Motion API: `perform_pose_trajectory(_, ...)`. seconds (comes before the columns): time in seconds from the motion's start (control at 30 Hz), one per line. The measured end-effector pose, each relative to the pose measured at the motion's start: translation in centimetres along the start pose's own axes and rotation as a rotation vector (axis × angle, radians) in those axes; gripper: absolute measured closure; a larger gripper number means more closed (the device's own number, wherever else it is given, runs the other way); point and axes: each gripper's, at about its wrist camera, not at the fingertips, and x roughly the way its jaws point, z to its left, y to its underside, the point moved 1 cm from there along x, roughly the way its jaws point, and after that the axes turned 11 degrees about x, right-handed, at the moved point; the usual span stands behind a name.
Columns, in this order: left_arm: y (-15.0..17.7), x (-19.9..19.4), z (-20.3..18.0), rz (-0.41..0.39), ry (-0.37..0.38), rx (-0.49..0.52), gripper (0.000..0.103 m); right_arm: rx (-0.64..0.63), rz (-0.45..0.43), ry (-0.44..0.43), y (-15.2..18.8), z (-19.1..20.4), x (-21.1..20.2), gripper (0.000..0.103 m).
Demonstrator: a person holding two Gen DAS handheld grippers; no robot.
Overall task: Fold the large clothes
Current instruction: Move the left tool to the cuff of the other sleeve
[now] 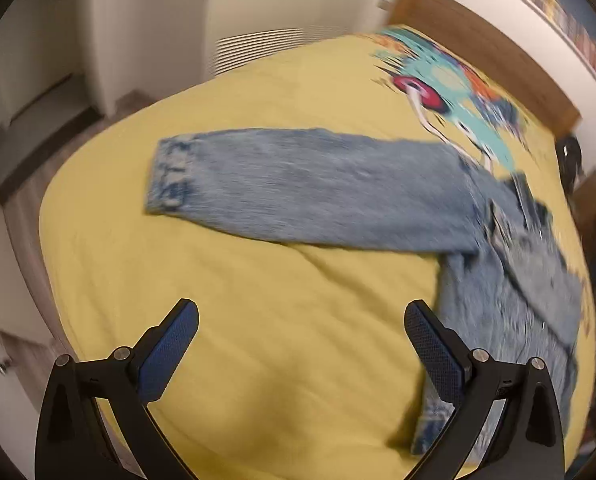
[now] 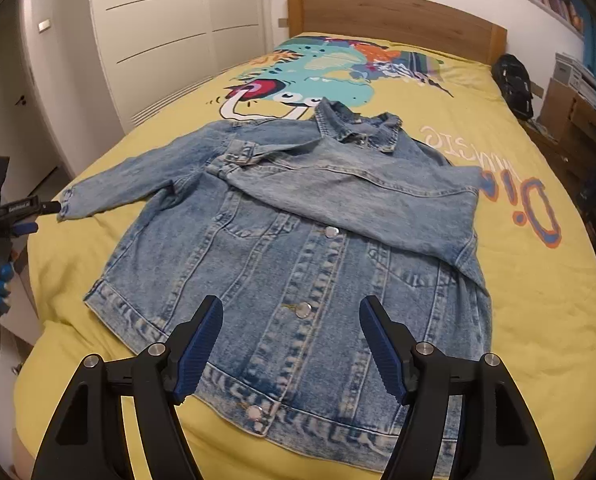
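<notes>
Right gripper [image 2: 291, 344] above jacket hem, jaws spread, nothing between pads. Left gripper [image 1: 301, 346] likewise released, empty, over bare yellow bed cover [image 1: 258, 360]; in right view it sits just off jacket's outstretched cuff. Denim jacket [image 2: 298, 248] lies flat, front up, buttoned, on bed cover. Long axis runs hem to collar, collar toward wooden headboard [image 2: 394, 16]. One sleeve folded across chest; other sleeve [image 1: 298, 184] stretched sideways, away from headboard side wall.

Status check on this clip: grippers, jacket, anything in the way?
Both grippers, left and right, jaws open, empty. Denim jacket flat on yellow bed cover, one sleeve folded across the chest, other sleeve out sideways. Nothing in the way.
</notes>
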Motion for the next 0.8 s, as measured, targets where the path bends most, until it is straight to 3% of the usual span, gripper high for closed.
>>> perform_pose_trajectory(0.5, -2.3, 4.1, 11.1, -0.051, 0.151, -0.467, 0.002, -0.032, -0.020, 0.003, -3.2, 1.0, -0.3, 0.030)
perform_pose_trajectory(0.8, -1.6, 5.7, 14.6, -0.091, 0.225, -0.585, 0.015, 0.042, 0.002, 0.065, -3.9, -2.4, 1.0, 0.030)
